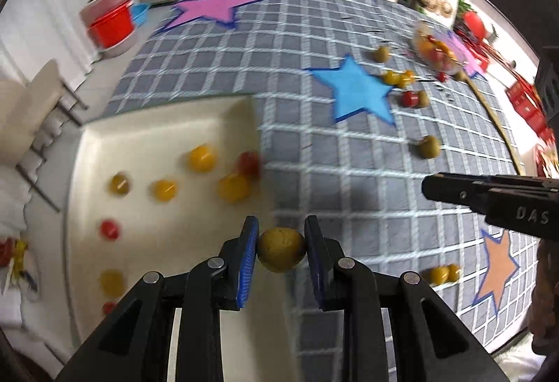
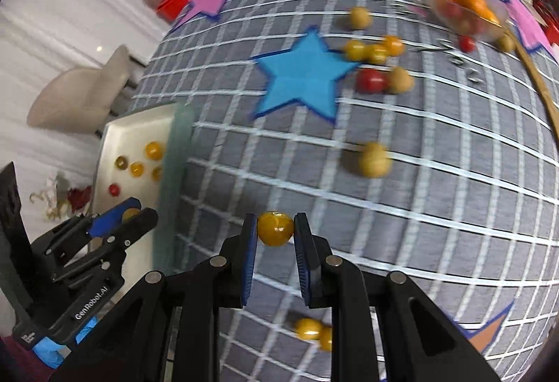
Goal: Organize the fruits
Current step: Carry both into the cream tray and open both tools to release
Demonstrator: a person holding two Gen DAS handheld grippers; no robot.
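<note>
Fruits, one apiece: my left hand-held gripper point(image 1: 281, 249) pinches a dull yellow-green round fruit point(image 1: 281, 250) beside the white tray point(image 1: 167, 123), my right hand-held gripper point(image 2: 275, 229) clamps a glossy yellow-orange one point(image 2: 275, 228) above the checked worktop point(image 2: 436, 207), held for sorting.

Matt woven cloth point(image 2: 436, 172) covers the table; glossy smooth tray point(image 1: 167, 123); shiny-skinned yellow fruit point(image 2: 275, 228).

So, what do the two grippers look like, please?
The left gripper and right gripper match: black angular linkage arms with round silver pivot pins and ribbed blue pads. White lettering marks each body, and blue tape wraps the left one.
</note>
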